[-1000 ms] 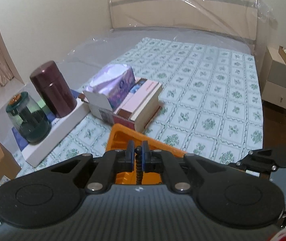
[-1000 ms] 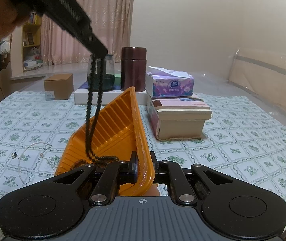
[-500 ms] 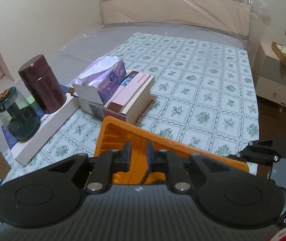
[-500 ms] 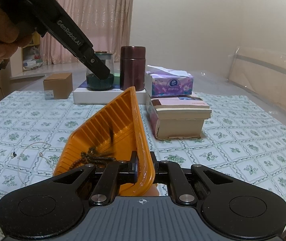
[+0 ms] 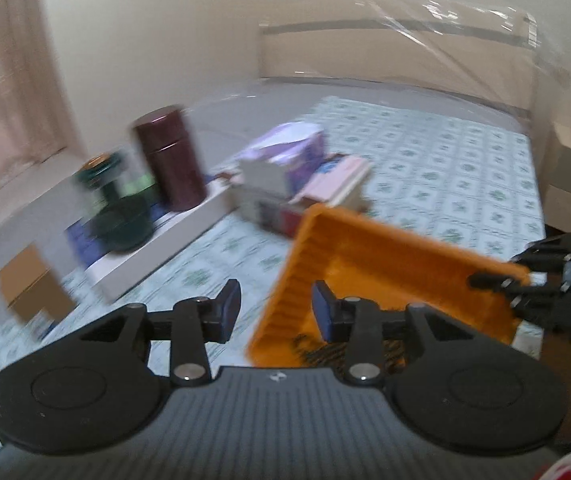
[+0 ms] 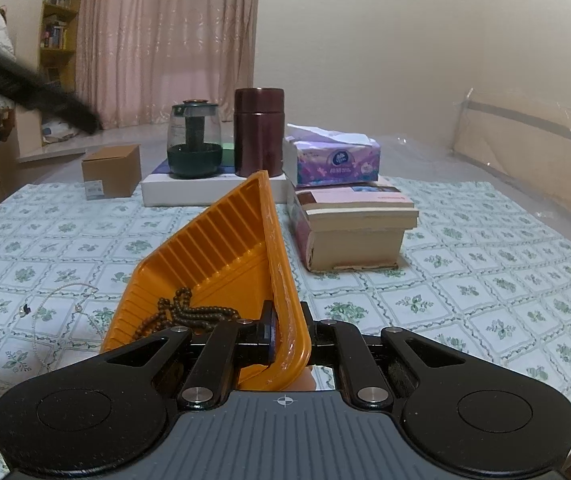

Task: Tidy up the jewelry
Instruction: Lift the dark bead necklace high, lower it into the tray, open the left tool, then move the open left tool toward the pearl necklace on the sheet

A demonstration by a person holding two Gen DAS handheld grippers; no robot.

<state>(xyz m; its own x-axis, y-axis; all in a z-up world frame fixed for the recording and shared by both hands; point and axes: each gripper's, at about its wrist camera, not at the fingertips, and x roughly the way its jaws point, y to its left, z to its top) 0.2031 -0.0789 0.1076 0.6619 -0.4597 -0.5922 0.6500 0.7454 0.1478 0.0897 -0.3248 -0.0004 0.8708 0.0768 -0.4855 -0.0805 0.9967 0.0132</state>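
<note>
The left gripper [image 5: 276, 307] stood with its jaws parted, having just been opening, and nothing lay between them; its view was smeared with blur. Ahead of it to the left sat a green-based glass jar [image 5: 119, 204] and a maroon canister [image 5: 171, 162] on a flat white box [image 5: 157, 252]. Straight ahead, a tissue box [image 5: 285, 156] rested on stacked books [image 5: 337, 184]. Just right of its right finger lay the orange tray [image 5: 385, 280], a dark bead necklace [image 5: 313, 350] heaped in the near corner.

The right gripper [image 6: 285, 340] was pressed together on the tray's near rim, tilting the tray up. The necklace rested inside, just left of the fingers. Further left, on the patterned cloth [image 6: 485, 280], lay a thin pale chain [image 6: 57, 300], apart from the tray.
</note>
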